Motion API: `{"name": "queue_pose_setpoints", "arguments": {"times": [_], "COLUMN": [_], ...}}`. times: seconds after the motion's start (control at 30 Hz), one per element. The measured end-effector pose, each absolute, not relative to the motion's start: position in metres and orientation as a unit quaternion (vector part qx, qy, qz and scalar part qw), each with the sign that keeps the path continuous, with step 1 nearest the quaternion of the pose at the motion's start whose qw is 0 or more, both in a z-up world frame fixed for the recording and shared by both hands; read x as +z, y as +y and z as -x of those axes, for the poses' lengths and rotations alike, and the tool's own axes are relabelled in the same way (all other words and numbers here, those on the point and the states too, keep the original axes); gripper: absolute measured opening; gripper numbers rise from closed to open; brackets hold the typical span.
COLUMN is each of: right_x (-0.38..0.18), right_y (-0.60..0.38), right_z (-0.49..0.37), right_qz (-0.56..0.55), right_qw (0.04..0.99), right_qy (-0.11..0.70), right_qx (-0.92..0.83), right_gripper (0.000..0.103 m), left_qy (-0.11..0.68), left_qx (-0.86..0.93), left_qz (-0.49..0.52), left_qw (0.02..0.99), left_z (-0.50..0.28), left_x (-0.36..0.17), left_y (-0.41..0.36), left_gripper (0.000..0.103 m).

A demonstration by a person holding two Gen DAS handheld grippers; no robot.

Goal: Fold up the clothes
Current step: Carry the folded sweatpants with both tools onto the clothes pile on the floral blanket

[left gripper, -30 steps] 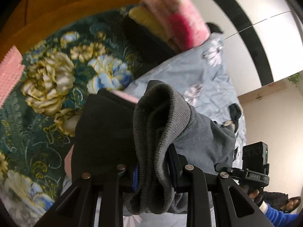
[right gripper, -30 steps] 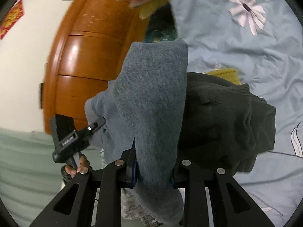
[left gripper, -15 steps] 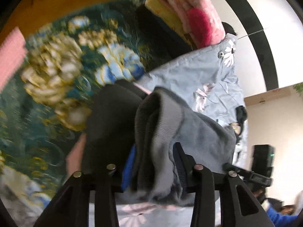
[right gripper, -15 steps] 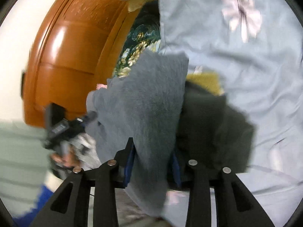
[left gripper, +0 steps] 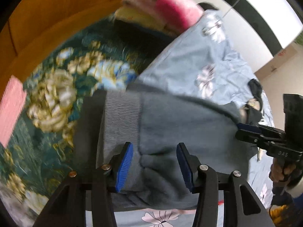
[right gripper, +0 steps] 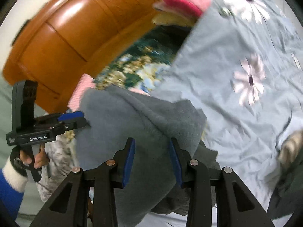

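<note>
A grey knitted garment (left gripper: pixel 170 124) with a ribbed hem lies spread on the bed; it also shows in the right wrist view (right gripper: pixel 136 132). My left gripper (left gripper: pixel 154 162) is open, its blue pads on either side of the cloth at the garment's near edge. My right gripper (right gripper: pixel 151 157) is open too, its pads apart over the grey cloth. The right gripper shows in the left wrist view (left gripper: pixel 265 138) at the garment's far end. The left gripper shows in the right wrist view (right gripper: pixel 47 126) at the garment's left end.
The bed has a light blue flowered sheet (right gripper: pixel 236 75) and a dark green flowered blanket (left gripper: pixel 56 94). Folded pink and yellow clothes (left gripper: pixel 161 11) are stacked by the orange wooden headboard (right gripper: pixel 66 37). A pink knit piece (left gripper: pixel 11 109) lies at the left. Dark clothing (right gripper: pixel 287 160) lies at the right.
Both grippers have opened and let go of the grey garment. It has dropped from hanging bunched between the jaws to lying spread on the bed.
</note>
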State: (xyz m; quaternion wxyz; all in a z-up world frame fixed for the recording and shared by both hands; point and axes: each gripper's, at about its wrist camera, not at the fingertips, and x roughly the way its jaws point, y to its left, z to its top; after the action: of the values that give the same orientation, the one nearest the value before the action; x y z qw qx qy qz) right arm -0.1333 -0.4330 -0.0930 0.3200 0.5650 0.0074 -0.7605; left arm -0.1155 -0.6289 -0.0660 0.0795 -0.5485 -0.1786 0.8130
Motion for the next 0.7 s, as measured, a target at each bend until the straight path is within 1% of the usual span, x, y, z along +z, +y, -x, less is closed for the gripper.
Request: {"name": "queue_pose_setpoints", "arguments": {"times": [0.07,0.2,0.27,0.37,0.43,0.47,0.5,0.57,0.6,0.7], "right_x": [-0.105,-0.109,-0.100,-0.079,-0.064,-0.060,-0.057,-0.058,-0.060,-0.069], "right_y": [-0.428,-0.430,-0.428,-0.424,-0.416,-0.412,-0.406,-0.394,-0.388,-0.377], "right_z": [0.131,0.132,0.131,0.123,0.110,0.104,0.096,0.082,0.077,0.060], "right_qz": [-0.572,-0.574,-0.569,-0.553,-0.539,-0.535,-0.532,-0.536,-0.540,-0.552], "right_qw": [0.316,0.313,0.313,0.313,0.311,0.307,0.300,0.289,0.287,0.276], "right_qy": [0.001,-0.002,0.000,0.004,0.010,0.013,0.015,0.008,0.004,0.007], "right_qx": [-0.757,-0.757,-0.760,-0.772,-0.783,-0.787,-0.792,-0.793,-0.791,-0.787], "right_gripper": [0.038,0.038,0.038,0.038,0.038,0.038,0.042,0.048,0.050,0.051], "left_qy": [-0.177,-0.162,-0.161,-0.157,-0.164,-0.168,-0.170,-0.176,-0.179,-0.200], "left_qx": [0.808,0.814,0.815,0.833,0.842,0.846,0.848,0.852,0.853,0.848], "left_qz": [0.557,0.554,0.555,0.530,0.513,0.506,0.501,0.494,0.490,0.491], "left_qw": [0.071,0.061,0.054,0.040,0.032,0.027,0.021,0.009,0.002,-0.007], "left_z": [0.116,0.114,0.115,0.105,0.093,0.086,0.078,0.060,0.050,0.023], "left_x": [-0.081,-0.080,-0.070,-0.041,-0.025,-0.017,-0.013,-0.008,-0.006,-0.011], "left_y": [-0.625,-0.618,-0.616,-0.615,-0.613,-0.612,-0.610,-0.604,-0.600,-0.589], "left_gripper": [0.052,0.052,0.052,0.052,0.058,0.068,0.073,0.078,0.080,0.082]}}
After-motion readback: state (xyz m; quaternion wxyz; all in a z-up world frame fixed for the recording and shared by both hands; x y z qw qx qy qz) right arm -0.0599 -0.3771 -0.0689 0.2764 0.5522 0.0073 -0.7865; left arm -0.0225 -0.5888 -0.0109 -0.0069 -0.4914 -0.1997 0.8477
